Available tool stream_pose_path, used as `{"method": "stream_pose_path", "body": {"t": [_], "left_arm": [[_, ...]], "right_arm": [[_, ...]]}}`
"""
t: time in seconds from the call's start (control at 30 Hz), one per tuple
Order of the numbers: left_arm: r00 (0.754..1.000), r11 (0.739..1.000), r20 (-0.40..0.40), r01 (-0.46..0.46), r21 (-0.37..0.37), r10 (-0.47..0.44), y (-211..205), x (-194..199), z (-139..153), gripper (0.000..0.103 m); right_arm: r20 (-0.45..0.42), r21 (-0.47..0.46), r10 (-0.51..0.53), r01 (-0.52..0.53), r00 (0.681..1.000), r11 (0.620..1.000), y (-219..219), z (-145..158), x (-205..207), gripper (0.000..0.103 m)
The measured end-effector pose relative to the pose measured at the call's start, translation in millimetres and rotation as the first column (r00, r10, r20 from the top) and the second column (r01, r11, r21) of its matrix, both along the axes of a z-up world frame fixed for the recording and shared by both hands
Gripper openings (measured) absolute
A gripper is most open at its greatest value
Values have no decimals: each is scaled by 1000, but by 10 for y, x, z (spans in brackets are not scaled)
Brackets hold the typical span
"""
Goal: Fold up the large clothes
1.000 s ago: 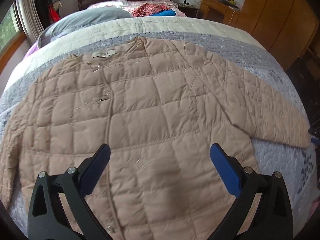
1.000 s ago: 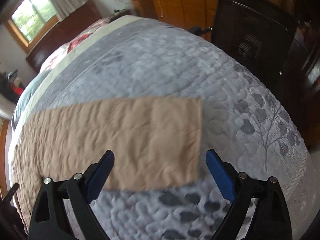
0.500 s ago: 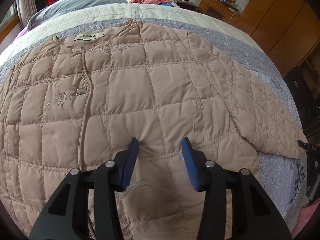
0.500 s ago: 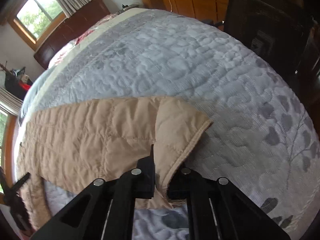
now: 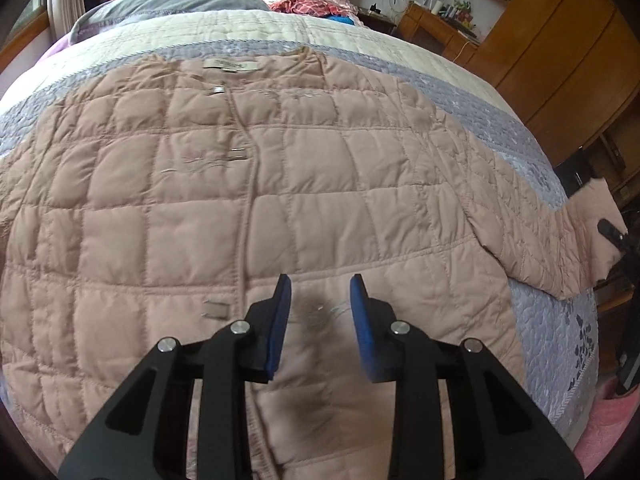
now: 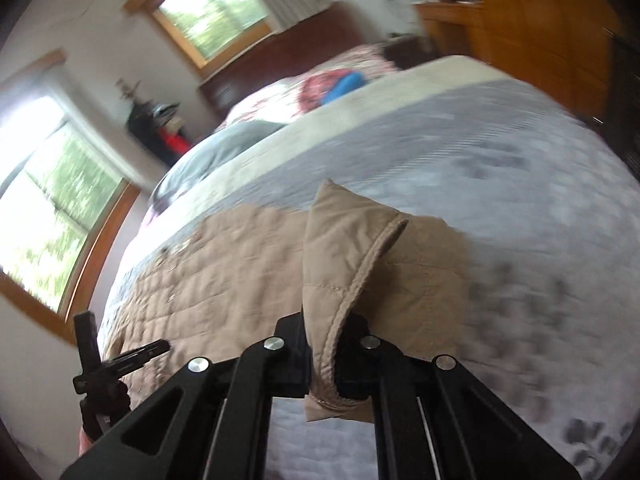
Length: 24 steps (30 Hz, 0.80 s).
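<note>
A beige quilted jacket (image 5: 280,184) lies front up on the bed, collar far from me. My left gripper (image 5: 320,312) hovers over the lower front of the jacket near its hem, jaws partly apart with nothing between them. My right gripper (image 6: 322,360) is shut on the cuff of the jacket's sleeve (image 6: 344,256) and holds it lifted off the bedspread. In the left wrist view the raised sleeve end (image 5: 592,216) shows at the far right with the right gripper (image 5: 616,236) beside it.
The bed has a grey and cream quilted bedspread (image 5: 560,320), a grey pillow (image 5: 176,4) and red and blue clothes (image 5: 312,4) near the headboard. Wooden wardrobes (image 5: 568,52) stand at the right. Windows (image 6: 60,208) are on the left.
My right gripper closed on the sleeve cuff and has lifted it off the bed. My left gripper narrowed from wide open and moved in over the jacket's lower front.
</note>
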<state>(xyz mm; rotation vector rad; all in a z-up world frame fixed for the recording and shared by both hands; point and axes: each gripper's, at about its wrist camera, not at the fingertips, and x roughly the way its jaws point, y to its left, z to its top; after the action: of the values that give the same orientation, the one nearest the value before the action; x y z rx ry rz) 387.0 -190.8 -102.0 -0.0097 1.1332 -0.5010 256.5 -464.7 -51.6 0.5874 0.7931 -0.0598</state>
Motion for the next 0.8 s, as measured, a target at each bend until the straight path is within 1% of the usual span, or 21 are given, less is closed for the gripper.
{"method": "stream_pose_path", "body": {"t": [0.07, 0.17, 0.3, 0.37, 0.4, 0.5, 0.53, 0.57, 0.6, 0.63, 0.67, 0.7, 0.73, 0.8], "left_arm": [[1000, 1000, 4, -2, 6, 2, 87, -8, 10, 29], [1000, 1000, 7, -17, 7, 17, 234, 9, 6, 29], [999, 999, 2, -38, 8, 38, 354, 36, -37, 29], [999, 999, -3, -44, 6, 44, 366, 62, -73, 29], [999, 999, -4, -46, 6, 46, 374, 68, -88, 31], [998, 998, -8, -56, 0, 56, 394, 84, -114, 33], [998, 998, -11, -57, 0, 57, 394, 84, -122, 34], [998, 998, -18, -58, -5, 58, 381, 99, -132, 36], [998, 998, -20, -58, -9, 58, 371, 103, -131, 39], [998, 998, -21, -57, -12, 57, 361, 98, -112, 41], [998, 998, -18, -56, -11, 56, 340, 85, -90, 44], [998, 998, -13, -53, -13, 53, 315, 72, -73, 45], [999, 999, -9, -43, -22, 43, 270, 52, -37, 46], [1000, 998, -14, -21, -53, 20, 154, 22, 28, 48]], "right_arm": [[-7, -15, 51, -51, 999, 999, 272, 1, 232, 7], [-28, -20, 99, -99, 995, 995, 538, -55, 575, 7], [-74, -25, 145, -147, 987, 989, 924, -247, 935, 7], [-94, -21, 159, -161, 983, 987, 1030, -357, 1078, 7], [-106, -19, 161, -164, 981, 986, 979, -417, 1155, 7], [-135, -11, 175, -178, 975, 984, 1031, -585, 1230, 9], [-138, 3, 187, -189, 973, 982, 1049, -625, 1246, 16], [-135, 17, 195, -194, 972, 981, 1041, -652, 1267, 25], [-113, 48, 213, -209, 971, 977, 1037, -652, 1248, 37], [-74, 88, 236, -230, 969, 969, 1022, -631, 1211, 41], [-33, 125, 255, -249, 966, 960, 997, -597, 1166, 41], [-9, 139, 259, -255, 966, 957, 994, -560, 1133, 41], [8, 145, 253, -251, 968, 957, 947, -517, 1077, 41], [44, 131, 208, -212, 977, 968, 796, -412, 922, 41]]}}
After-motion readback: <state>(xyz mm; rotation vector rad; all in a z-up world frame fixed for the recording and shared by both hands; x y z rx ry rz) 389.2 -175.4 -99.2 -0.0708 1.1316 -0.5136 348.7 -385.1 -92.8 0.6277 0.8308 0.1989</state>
